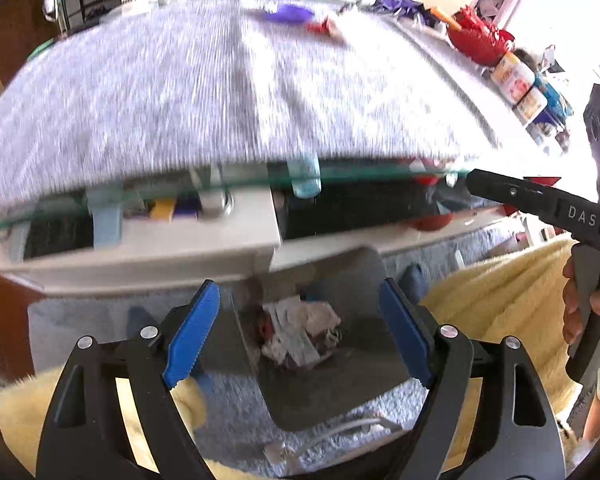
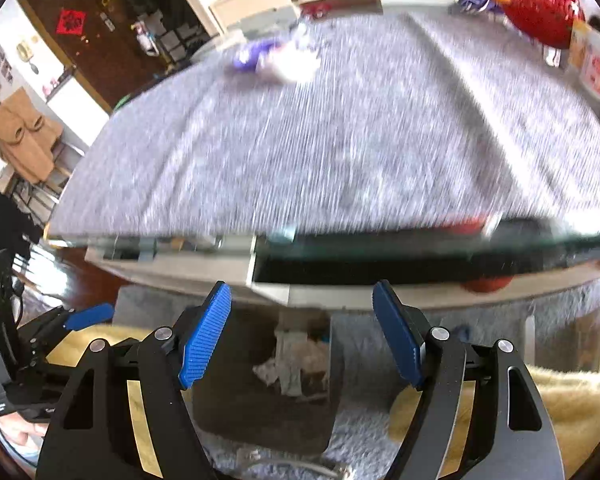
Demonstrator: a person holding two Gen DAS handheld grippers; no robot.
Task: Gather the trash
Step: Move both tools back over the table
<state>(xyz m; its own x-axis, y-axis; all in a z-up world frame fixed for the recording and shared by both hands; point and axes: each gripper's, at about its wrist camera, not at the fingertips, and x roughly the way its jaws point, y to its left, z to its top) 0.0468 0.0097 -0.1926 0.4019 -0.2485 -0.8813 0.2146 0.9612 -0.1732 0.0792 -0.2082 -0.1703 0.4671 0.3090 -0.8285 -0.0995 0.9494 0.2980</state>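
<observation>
Bin (image 1: 352,368) sits on the floor just in front of the table (image 1: 180,120), crumpled trash (image 1: 300,336) inside it; far across the tabletop lie wrappers (image 2: 276,60), jars (image 1: 520,84) lining its right edge

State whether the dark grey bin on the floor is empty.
Not empty: crumpled white paper trash lies inside the dark grey bin.

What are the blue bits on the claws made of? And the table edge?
The blue ribbed pads look like matte rubber or soft plastic, judging by their fine grooves. The table's greenish see-through edge looks like glass, with shelf items visible through it.
</observation>
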